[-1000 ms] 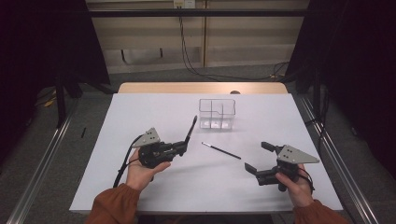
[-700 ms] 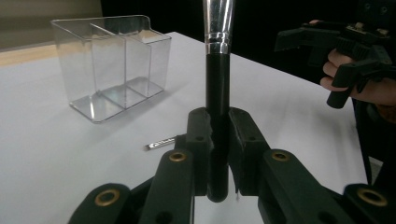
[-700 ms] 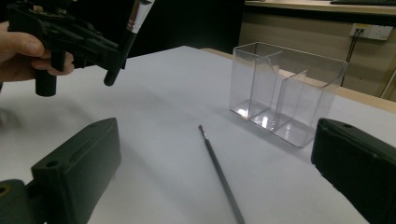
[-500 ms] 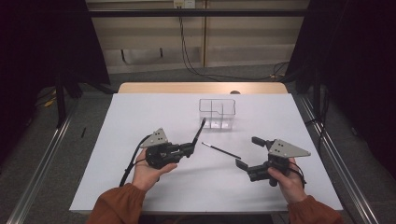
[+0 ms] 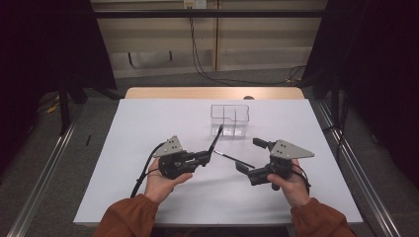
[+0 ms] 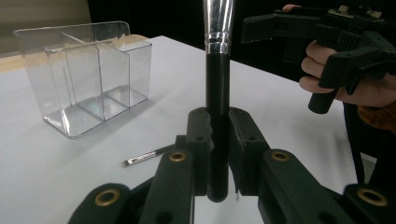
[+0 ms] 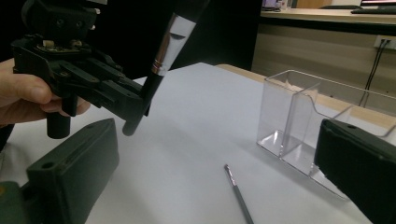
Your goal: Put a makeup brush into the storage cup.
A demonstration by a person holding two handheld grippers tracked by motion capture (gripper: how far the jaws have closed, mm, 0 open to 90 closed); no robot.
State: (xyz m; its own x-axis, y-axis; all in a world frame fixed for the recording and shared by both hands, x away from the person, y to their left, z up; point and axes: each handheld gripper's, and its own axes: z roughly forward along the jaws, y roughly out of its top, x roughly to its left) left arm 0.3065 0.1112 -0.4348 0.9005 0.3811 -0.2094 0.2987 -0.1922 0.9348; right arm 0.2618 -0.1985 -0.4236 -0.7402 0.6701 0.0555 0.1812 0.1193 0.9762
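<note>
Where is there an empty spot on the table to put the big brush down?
The white table is bare left of the clear organizer, and along the near edge between the two hands. It is crowded in the middle, where the thin brush lies between the left gripper and right gripper.

No lettering, label, brand mark, number or sign can be read anywhere in these views. The white tabletop [image 5: 148, 128] carries no print, the clear organizer [image 5: 230, 118] is unmarked, and the black brush handle [image 6: 217, 116] with its silver ferrule shows no legible wording. The grey plates on the two grippers are bare at this size, and the wall outlets at the far end are too small and blurred to make out any marking.
</note>
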